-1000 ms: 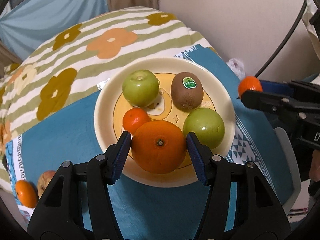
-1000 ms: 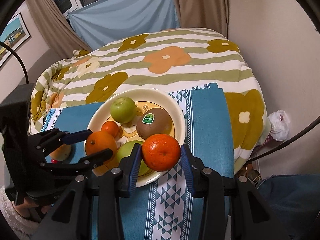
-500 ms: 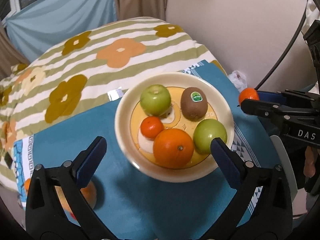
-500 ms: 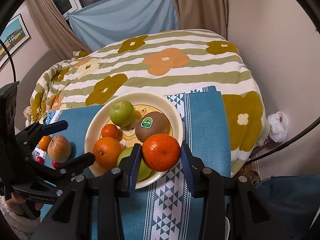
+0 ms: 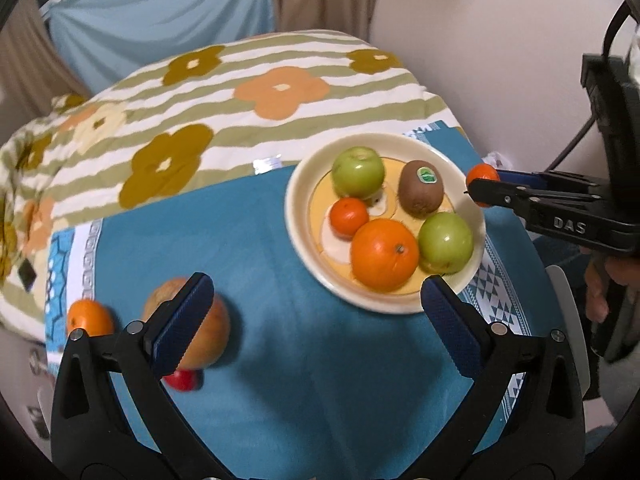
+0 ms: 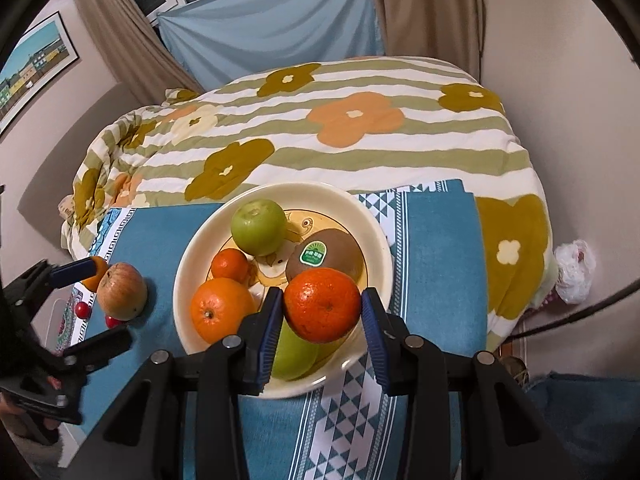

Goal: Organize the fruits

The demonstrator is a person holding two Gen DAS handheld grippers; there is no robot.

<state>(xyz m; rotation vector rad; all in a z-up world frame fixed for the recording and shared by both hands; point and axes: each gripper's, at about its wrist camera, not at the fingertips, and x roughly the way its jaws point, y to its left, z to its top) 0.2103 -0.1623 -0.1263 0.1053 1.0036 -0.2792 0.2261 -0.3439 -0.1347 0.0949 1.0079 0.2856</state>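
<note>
right hand-held gripper (image 6: 322,316) clenched on tangerine (image 6: 322,305), left hand-held gripper (image 5: 316,312) released; crowded plate (image 6: 376,232) noted, so fruit could be knocked off once tangerine is dropped in.

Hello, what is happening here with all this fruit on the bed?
A person is sorting fruit with a handheld gripper in each hand. The right gripper is shut on a mandarin and holds it over the near edge of the plate. The plate holds two green apples, a kiwi, a large orange and a small mandarin. The left gripper is open and empty, above the blue cloth. A reddish apple, another mandarin and small red fruits lie on the cloth beside the plate.
</note>
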